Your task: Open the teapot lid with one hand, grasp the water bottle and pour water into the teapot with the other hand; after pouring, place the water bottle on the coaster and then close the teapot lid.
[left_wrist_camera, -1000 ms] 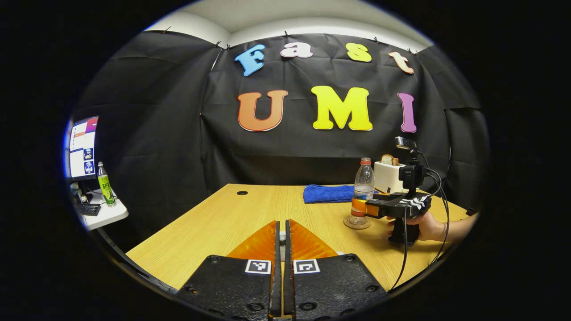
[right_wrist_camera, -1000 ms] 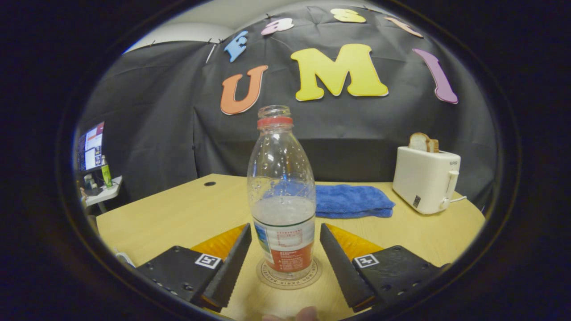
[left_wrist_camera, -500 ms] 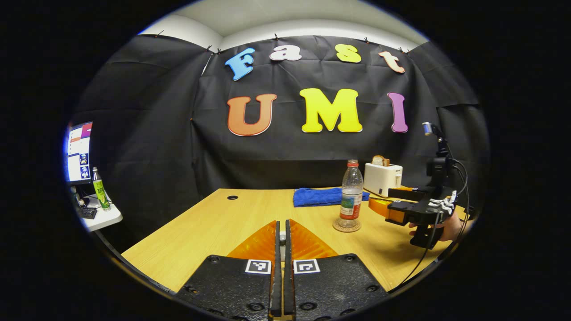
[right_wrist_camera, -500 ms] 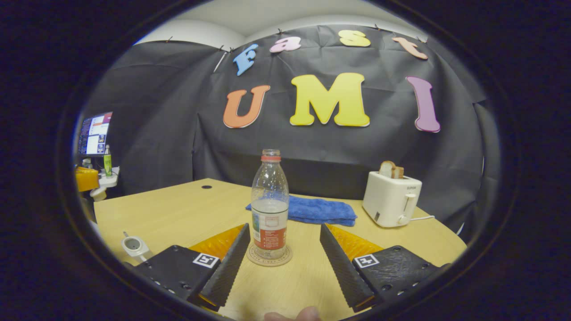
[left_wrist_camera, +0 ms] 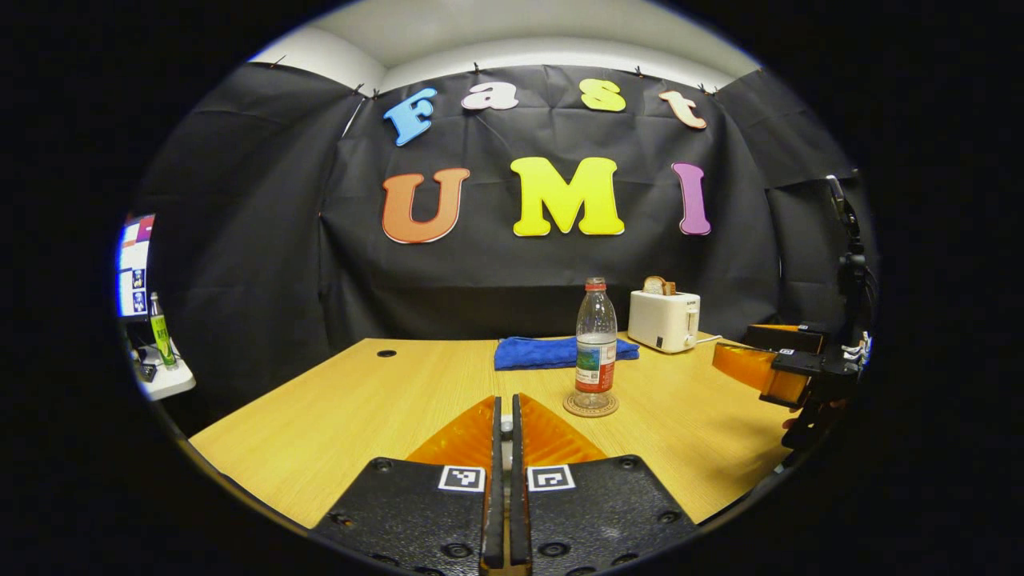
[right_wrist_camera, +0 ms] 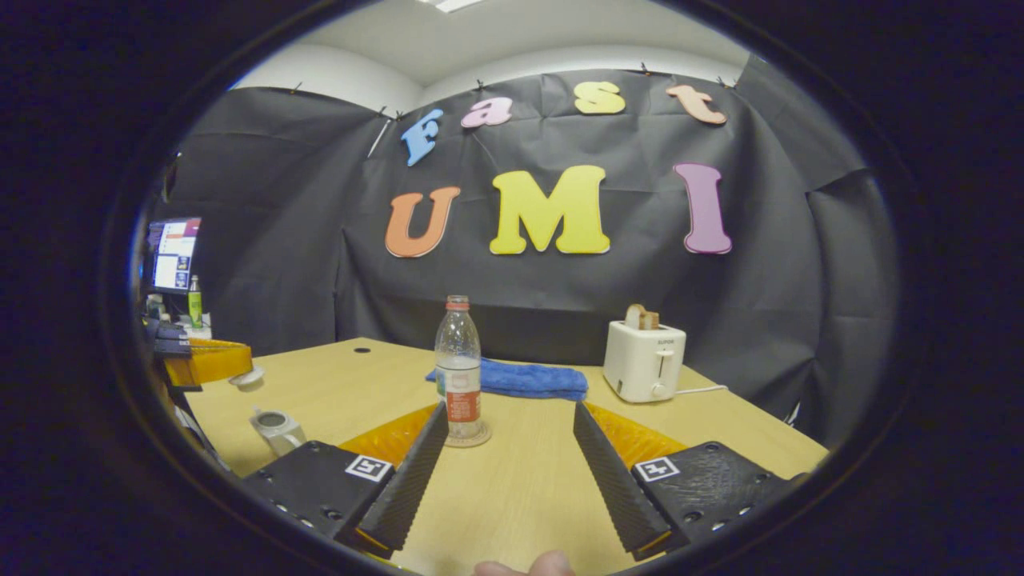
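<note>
Even, bright light falls from overhead. The wooden table (left_wrist_camera: 384,408) shows a mild sheen and soft shadows. Both views are sharp at the centre, with straight lines bowing near the edges.

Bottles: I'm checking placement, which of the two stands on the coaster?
The clear water bottle with the red cap, on the coaster; the green bottle stands on a side desk.

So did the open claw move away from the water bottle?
Yes. The right claw backed away from the water bottle, which stands on its coaster and now looks smaller and farther off.
</note>
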`<state>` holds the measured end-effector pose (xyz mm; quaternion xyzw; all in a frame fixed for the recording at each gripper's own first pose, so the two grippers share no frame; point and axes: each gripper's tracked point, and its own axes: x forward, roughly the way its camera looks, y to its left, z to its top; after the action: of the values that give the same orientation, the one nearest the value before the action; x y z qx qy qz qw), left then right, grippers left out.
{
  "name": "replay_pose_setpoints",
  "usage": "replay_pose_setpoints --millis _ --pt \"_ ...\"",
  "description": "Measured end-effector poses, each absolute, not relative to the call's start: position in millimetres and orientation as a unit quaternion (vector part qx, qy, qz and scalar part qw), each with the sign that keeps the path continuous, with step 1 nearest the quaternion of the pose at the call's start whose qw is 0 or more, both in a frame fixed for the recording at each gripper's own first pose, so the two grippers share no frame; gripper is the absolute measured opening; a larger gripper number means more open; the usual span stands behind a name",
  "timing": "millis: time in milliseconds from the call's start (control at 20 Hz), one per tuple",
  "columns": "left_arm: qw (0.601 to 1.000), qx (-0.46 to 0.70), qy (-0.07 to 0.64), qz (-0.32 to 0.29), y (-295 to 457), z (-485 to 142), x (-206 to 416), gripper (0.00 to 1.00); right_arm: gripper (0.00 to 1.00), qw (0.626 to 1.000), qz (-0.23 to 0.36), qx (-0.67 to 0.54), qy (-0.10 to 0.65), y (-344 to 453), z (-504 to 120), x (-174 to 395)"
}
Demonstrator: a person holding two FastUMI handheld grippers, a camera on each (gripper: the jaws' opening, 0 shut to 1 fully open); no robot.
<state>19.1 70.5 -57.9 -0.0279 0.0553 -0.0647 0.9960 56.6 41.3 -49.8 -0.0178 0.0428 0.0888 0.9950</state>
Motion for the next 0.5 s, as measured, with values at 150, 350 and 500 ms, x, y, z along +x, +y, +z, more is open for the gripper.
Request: replay_pose_setpoints --millis 150,350,500 --pt "0.995 -0.041 0.070 -0.059 74 -73 24 0.05 0.94 0.996 0.077 -0.017 0.048 26 -47 52" --pt "0.992 -0.057 0.089 -0.064 71 -89 29 0.05 0.94 0.997 0.066 -0.018 0.047 16 -48 51" --pt "0.992 -0.053 0.097 -0.065 69 -97 30 0.06 0.94 0.997 0.061 -0.021 0.049 12 -52 52"
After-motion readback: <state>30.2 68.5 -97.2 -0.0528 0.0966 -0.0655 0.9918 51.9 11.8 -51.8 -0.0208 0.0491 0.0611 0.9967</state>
